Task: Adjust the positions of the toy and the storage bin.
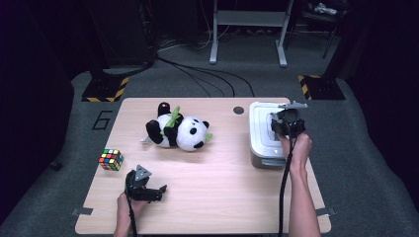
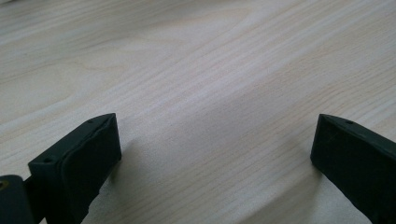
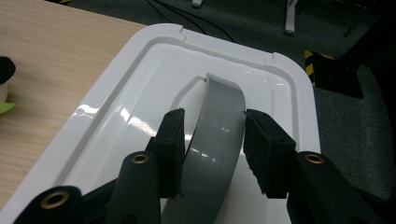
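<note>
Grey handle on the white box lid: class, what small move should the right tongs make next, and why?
Probably lift straight up a little. The right tongs are closed around the grey handle, which stands raised from the white lid, and the lid looks still seated on the box. A short, level lift would test the grip. The left tongs rest open over bare table.
</note>
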A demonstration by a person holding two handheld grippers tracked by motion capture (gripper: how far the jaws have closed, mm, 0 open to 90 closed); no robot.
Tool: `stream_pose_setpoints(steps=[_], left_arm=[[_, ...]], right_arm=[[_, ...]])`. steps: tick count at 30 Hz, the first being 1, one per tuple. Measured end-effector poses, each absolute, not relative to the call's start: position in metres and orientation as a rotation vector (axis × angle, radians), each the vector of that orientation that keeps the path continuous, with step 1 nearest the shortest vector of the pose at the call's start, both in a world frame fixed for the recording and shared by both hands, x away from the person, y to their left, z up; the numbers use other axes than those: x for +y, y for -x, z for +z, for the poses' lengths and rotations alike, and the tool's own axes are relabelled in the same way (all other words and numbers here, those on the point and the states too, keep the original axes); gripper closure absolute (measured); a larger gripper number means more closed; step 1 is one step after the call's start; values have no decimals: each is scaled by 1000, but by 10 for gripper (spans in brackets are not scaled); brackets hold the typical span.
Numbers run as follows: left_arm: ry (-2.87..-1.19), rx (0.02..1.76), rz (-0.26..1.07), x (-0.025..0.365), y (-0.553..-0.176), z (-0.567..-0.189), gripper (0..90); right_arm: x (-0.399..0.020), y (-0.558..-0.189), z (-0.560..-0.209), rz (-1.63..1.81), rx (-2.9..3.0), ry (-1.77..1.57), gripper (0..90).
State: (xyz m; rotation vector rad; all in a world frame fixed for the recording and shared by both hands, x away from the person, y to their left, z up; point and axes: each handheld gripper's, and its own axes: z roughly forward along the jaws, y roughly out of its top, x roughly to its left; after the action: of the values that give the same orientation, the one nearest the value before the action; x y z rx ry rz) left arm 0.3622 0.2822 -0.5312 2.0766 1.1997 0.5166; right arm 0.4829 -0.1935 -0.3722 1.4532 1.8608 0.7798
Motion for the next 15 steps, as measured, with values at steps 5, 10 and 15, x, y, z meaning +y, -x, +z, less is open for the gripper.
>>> stream_pose_setpoints(steps=[5,10,15], left_arm=[[-2076,1201,518,282,-362,-531,17],[-2075,1202,518,282,-362,-531,17],[-2077,1201,518,282,-362,-531,17]], right_arm=[[-204,-487,-371,839,1935,-1431,642],[-211,-490,-373,920,1991,-1412,671],[-216,-492,-374,996,2027,-1406,672]])
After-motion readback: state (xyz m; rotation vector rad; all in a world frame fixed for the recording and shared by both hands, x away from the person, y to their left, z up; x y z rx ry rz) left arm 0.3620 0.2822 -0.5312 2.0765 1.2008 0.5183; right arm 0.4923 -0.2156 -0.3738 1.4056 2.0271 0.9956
